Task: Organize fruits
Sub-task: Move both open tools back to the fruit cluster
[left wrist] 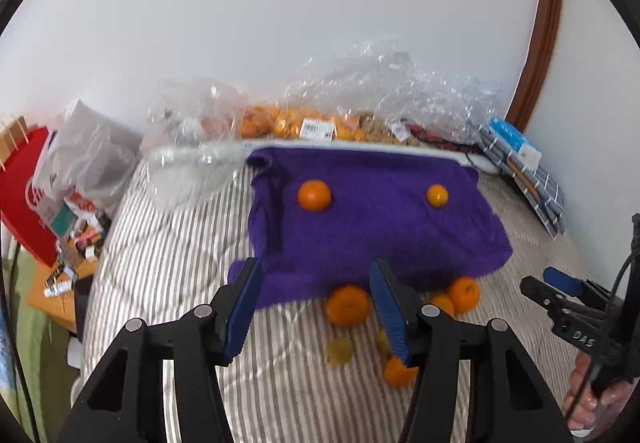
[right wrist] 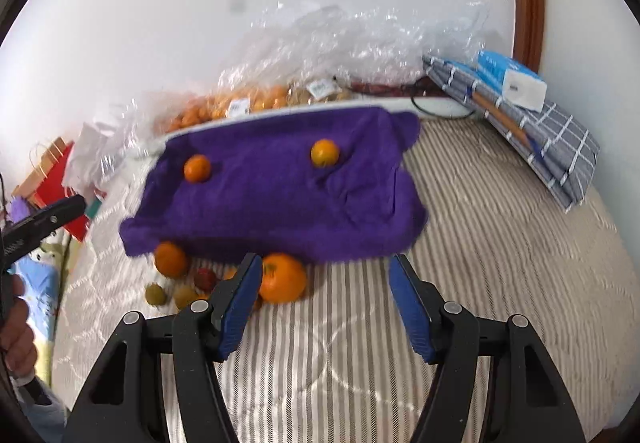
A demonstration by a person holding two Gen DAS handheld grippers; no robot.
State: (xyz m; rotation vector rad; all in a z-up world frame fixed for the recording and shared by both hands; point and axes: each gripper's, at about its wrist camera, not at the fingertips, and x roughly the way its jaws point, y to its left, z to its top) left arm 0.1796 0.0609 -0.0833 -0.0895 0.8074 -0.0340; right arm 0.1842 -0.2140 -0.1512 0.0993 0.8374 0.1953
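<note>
A purple cloth (left wrist: 360,227) (right wrist: 280,203) lies spread on a striped bed cover. Two oranges rest on it, one on the left (left wrist: 314,195) (right wrist: 197,168) and one on the right (left wrist: 437,196) (right wrist: 325,152). Several loose fruits lie at the cloth's near edge: a large orange (left wrist: 347,305) (right wrist: 171,259), another big orange (left wrist: 464,294) (right wrist: 282,277), a red fruit (right wrist: 205,279) and small yellow-green ones (left wrist: 339,351) (right wrist: 156,294). My left gripper (left wrist: 316,271) hangs open above that edge, holding nothing. My right gripper (right wrist: 325,263) is open and holds nothing, just right of the big orange.
Clear plastic bags of oranges (left wrist: 296,125) (right wrist: 240,103) line the wall behind the cloth. A crumpled clear bag (left wrist: 192,147) and a red paper bag (left wrist: 24,195) sit at the left. A checked folded cloth with a blue box (left wrist: 532,179) (right wrist: 532,123) lies at the right.
</note>
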